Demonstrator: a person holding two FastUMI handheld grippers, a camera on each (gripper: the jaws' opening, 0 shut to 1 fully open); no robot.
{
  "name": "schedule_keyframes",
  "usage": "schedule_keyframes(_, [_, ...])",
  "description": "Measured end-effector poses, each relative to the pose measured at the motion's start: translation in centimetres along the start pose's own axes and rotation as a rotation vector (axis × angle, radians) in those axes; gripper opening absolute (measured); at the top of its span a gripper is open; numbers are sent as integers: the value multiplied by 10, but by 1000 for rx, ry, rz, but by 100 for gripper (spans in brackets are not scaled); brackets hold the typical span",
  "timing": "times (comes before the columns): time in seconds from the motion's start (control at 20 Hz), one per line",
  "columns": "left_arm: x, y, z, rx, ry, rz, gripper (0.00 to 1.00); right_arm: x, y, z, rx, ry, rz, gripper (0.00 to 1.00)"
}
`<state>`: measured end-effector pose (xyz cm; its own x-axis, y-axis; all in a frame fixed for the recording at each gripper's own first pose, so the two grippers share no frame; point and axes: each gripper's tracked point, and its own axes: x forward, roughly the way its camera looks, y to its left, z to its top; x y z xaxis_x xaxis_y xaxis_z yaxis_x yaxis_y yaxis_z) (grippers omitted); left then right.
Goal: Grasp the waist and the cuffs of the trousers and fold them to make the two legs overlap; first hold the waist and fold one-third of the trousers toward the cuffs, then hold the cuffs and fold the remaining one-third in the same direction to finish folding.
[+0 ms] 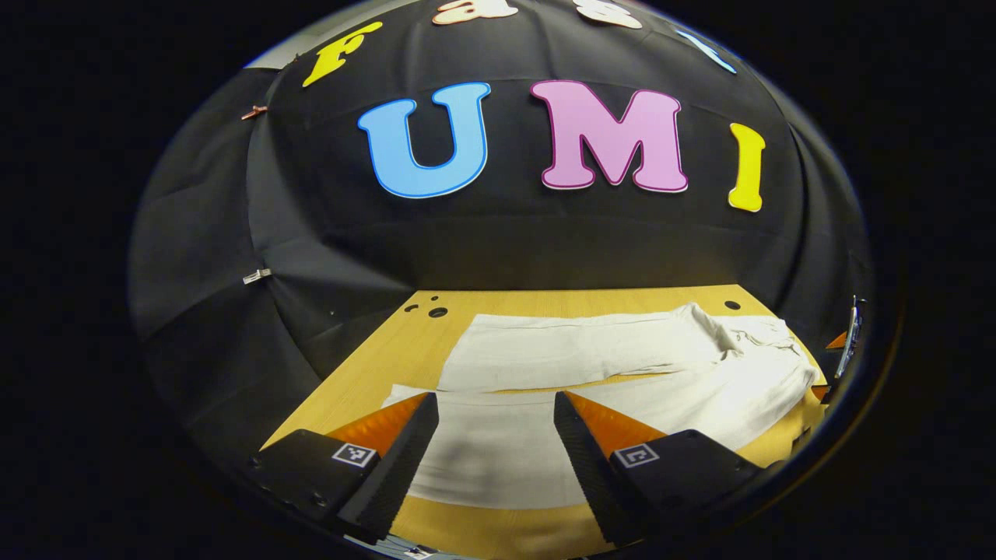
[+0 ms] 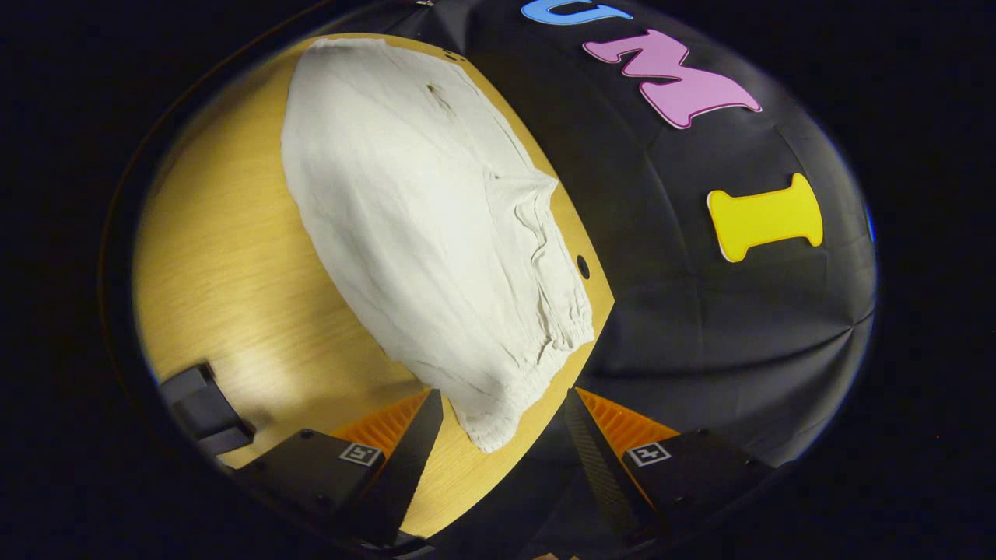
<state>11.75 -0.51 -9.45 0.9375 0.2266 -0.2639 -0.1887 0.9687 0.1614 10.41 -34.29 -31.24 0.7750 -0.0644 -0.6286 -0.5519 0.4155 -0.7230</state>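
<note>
White trousers (image 1: 622, 350) lie flat on the wooden table (image 1: 366, 365), legs spread slightly apart and the waist to the right. In the left gripper view the cuff end of the near leg (image 1: 490, 451) lies between and under the fingers of my left gripper (image 1: 494, 404), which is open. In the right gripper view the elastic waistband (image 2: 556, 327) runs along the table's edge. Its near corner (image 2: 490, 432) lies between the fingers of my right gripper (image 2: 502, 397), which is also open. Neither gripper presses on the cloth.
Round holes (image 1: 437, 312) mark the table's far corners. The black cloth wall (image 1: 498, 249) stands right behind the table. A dark block-shaped object (image 2: 204, 412) sits at the lower left of the right gripper view. Part of the other gripper (image 1: 844, 342) peeks in at the far right.
</note>
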Motion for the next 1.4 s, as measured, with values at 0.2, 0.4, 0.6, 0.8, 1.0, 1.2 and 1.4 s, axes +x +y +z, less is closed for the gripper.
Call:
schedule_keyframes(0.2, [3,4,-5,3,21,19,98,20,3,-18,-64,49,25,98])
schedule_keyframes(0.4, [3,11,-7,6,29,46,98,37,-5,-10,-141,32,6,96])
schedule_keyframes(0.6, [4,17,-10,9,41,70,98,57,-12,-1,-191,35,8,94])
schedule_keyframes(0.8, [0,34,-18,55,28,130,98,66,0,-6,-191,75,61,72])
schedule_keyframes(1.0, [-7,57,-40,284,33,141,97,68,11,-7,-206,81,128,18])
schedule_keyframes(1.2, [-6,81,-85,344,125,108,98,67,13,-5,-152,119,188,12])
schedule_keyframes(1.4, [7,111,-114,501,145,81,97,65,16,-2,-82,127,325,5])
